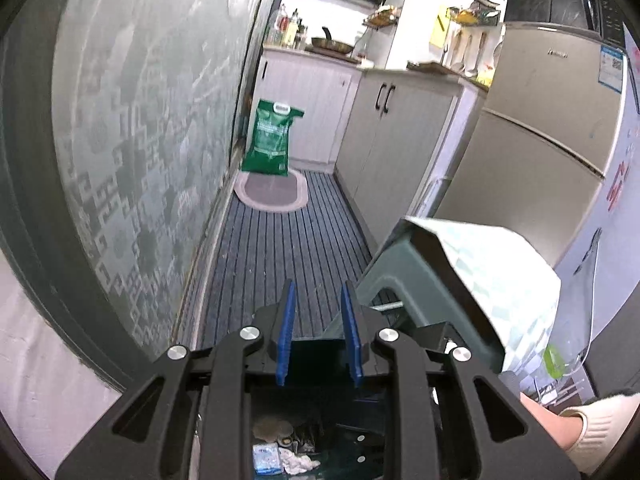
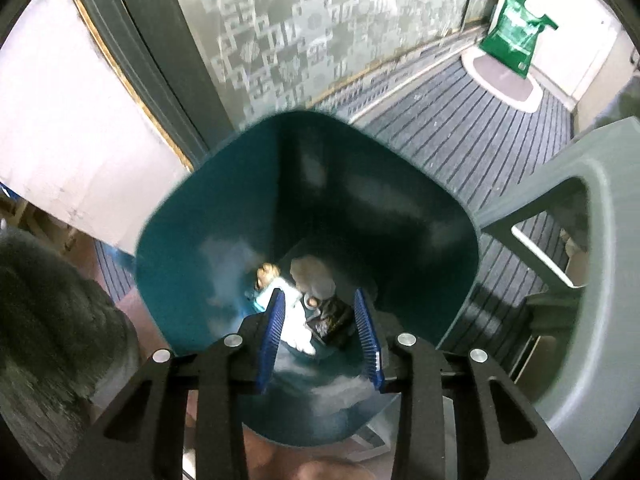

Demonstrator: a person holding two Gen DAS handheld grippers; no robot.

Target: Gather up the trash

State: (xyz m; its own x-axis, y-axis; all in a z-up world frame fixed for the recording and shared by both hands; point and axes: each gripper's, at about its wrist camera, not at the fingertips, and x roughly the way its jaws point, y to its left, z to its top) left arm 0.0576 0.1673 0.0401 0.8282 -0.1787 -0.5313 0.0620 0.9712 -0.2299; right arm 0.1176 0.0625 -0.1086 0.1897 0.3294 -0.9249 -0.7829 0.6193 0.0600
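My right hand-held gripper (image 2: 320,334) hangs over the teal bin (image 2: 200,208), its blue pads apart and holding nothing. Inside the bin, at the bottom, lies the trash (image 2: 304,312): white tissue, a dark wrapper, some crumpled pieces. My left hand-held gripper (image 1: 319,328) is also open and empty, just beside the grey stool (image 1: 420,280), which stands next to the bin.
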